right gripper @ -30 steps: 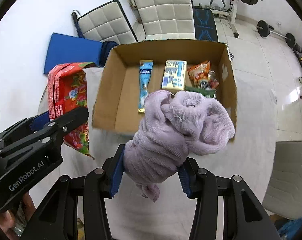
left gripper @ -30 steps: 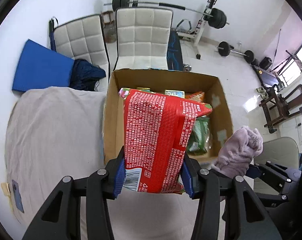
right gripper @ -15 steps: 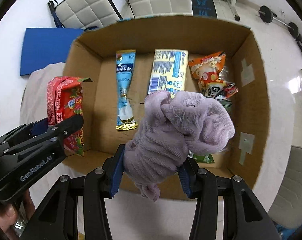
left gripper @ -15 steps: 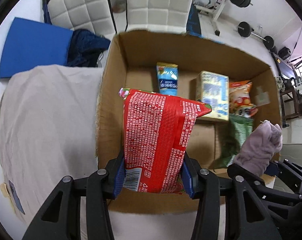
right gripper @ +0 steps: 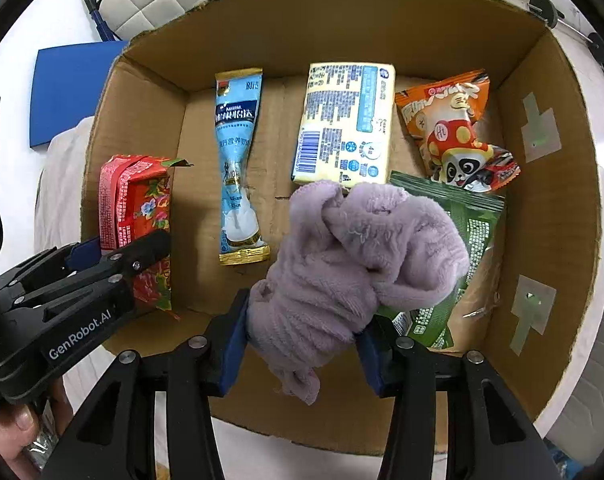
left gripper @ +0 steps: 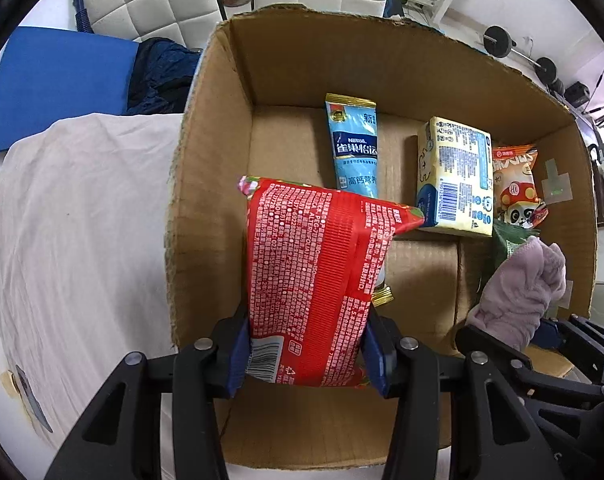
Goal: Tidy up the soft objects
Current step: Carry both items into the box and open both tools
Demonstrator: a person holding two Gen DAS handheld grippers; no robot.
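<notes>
An open cardboard box (left gripper: 302, 60) stands on a cloth-covered table. My left gripper (left gripper: 306, 352) is shut on a red printed packet (left gripper: 314, 272), which hangs inside the box at its left side. In the right wrist view that red packet (right gripper: 136, 204) is close to the box's left wall (right gripper: 102, 160). My right gripper (right gripper: 302, 344) is shut on a bunched lilac fleece cloth (right gripper: 354, 256), held inside the box over a green bag (right gripper: 462, 248). From the left wrist camera, the lilac cloth (left gripper: 522, 292) shows at the right.
On the box floor lie a light blue sachet (right gripper: 238, 160), a yellow pack (right gripper: 346, 124) and an orange snack bag (right gripper: 450, 128). A white table cloth (left gripper: 82, 220) spreads to the left. A blue mat (left gripper: 58, 80), padded chairs (left gripper: 162, 4) and barbell weights (left gripper: 498, 40) stand beyond.
Both grippers have come down from above the box's near edge into the box, each still holding its item. The box now fills both views.
</notes>
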